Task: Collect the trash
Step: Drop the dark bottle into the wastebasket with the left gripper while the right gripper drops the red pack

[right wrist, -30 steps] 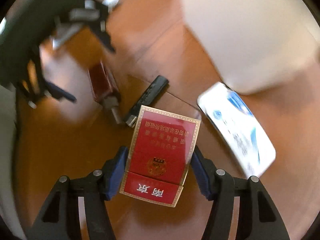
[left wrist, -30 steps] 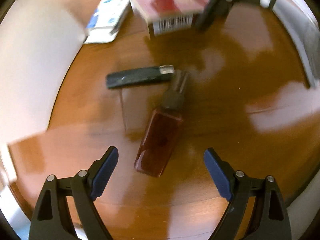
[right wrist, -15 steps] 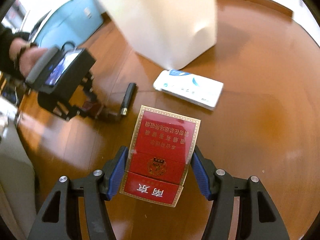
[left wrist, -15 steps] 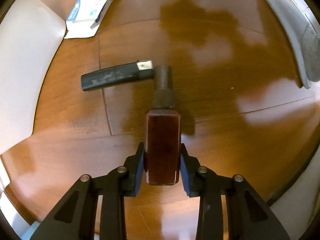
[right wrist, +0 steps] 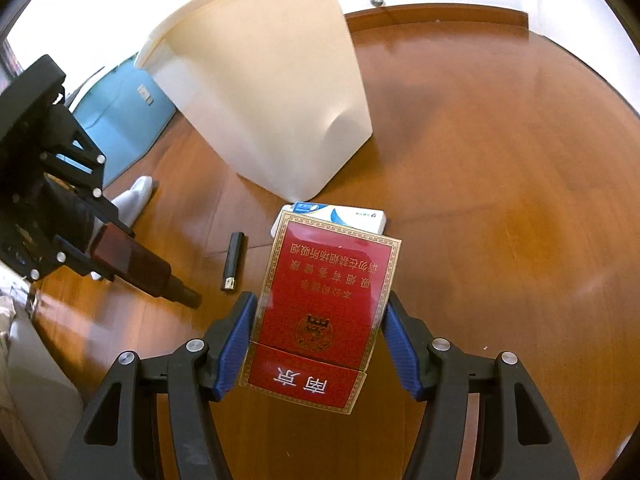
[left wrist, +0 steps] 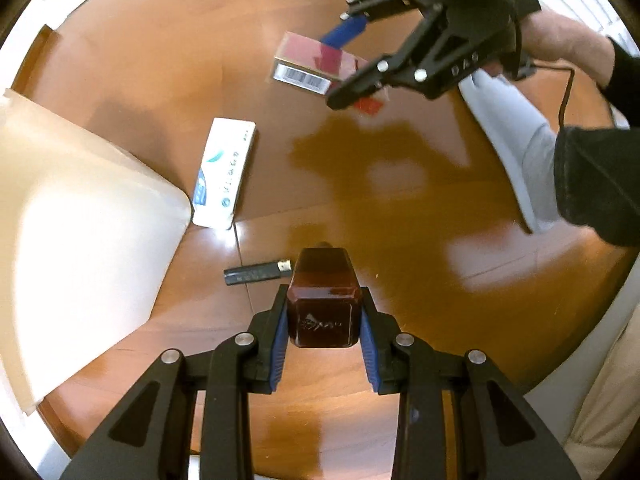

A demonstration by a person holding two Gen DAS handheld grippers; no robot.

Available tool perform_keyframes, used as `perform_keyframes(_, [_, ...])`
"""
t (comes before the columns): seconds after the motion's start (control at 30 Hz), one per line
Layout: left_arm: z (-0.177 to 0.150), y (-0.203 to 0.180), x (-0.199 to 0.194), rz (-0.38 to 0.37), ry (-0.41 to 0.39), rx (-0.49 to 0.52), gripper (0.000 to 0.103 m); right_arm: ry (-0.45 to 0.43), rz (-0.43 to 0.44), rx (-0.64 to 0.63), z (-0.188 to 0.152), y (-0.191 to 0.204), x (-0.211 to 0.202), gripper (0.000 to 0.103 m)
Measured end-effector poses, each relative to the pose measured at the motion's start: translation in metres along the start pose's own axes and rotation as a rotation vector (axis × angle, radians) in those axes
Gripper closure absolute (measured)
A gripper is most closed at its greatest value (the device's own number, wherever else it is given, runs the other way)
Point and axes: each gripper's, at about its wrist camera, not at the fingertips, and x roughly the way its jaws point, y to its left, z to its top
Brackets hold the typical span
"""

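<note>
My left gripper point(left wrist: 322, 312) is shut on a brown bottle point(left wrist: 322, 300) and holds it above the wooden floor point(left wrist: 400, 184); it also shows in the right wrist view point(right wrist: 136, 264), cap pointing right. My right gripper point(right wrist: 318, 332) is shut on a red cigarette pack point(right wrist: 320, 316), held in the air; it shows in the left wrist view point(left wrist: 312, 66) too. A black lighter point(left wrist: 256, 274) point(right wrist: 233, 260) and a white-blue box point(left wrist: 224, 172) point(right wrist: 340, 214) lie on the floor. A cream bin point(right wrist: 272, 92) point(left wrist: 72, 240) stands beside them.
A person's white-socked foot point(right wrist: 134, 196) stands at the left of the right wrist view. A blue case point(right wrist: 120, 128) lies behind the bin. A grey slipper point(left wrist: 512, 152) and the person's arm are at the right of the left wrist view.
My left gripper closed on the brown bottle and lifted it off the floor. My right gripper rose and swung toward the bin, still holding the cigarette pack.
</note>
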Motion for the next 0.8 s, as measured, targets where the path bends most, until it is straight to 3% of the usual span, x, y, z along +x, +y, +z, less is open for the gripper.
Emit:
perform_keyframes(0.1, [-0.001, 0.006, -0.02, -0.012, -0.041, -0.048, 0.073, -0.015, -0.023, 0.022, -0.003, -0.008, -0.01, 0.039])
perform_keyframes(0.2, [0.009, 0.025, -0.073, -0.012, -0.123, -0.093, 0.073, -0.035, -0.047, 0.037, -0.004, -0.014, -0.021, 0.039])
perform_keyframes(0.33, [0.015, 0.061, -0.131, 0.058, -0.21, -0.165, 0.073, -0.068, -0.08, 0.046, 0.001, -0.02, -0.04, 0.039])
perform_keyframes(0.4, [0.02, 0.102, -0.149, 0.113, -0.227, -0.231, 0.071, -0.094, -0.096, 0.044, 0.007, -0.022, -0.05, 0.039])
perform_keyframes(0.43, [0.021, 0.12, -0.153, 0.067, -0.238, -0.275, 0.069, -0.105, -0.1, 0.043, 0.01, -0.022, -0.056, 0.039])
perform_keyframes(0.5, [0.024, 0.142, -0.155, 0.054, -0.253, -0.333, 0.068, -0.134, -0.105, 0.039, 0.018, -0.021, -0.066, 0.039])
perform_keyframes(0.53, [0.025, 0.148, -0.157, 0.024, -0.267, -0.361, 0.072, -0.145, -0.103, 0.037, 0.021, -0.02, -0.07, 0.039])
perform_keyframes(0.67, [0.021, 0.159, -0.169, -0.195, -0.349, -0.449, 0.072, -0.154, -0.097, 0.016, 0.028, -0.014, -0.073, 0.039])
perform_keyframes(0.8, [0.017, 0.162, -0.183, -0.234, -0.407, -0.487, 0.073, -0.138, -0.104, 0.009, 0.026, -0.012, -0.067, 0.039])
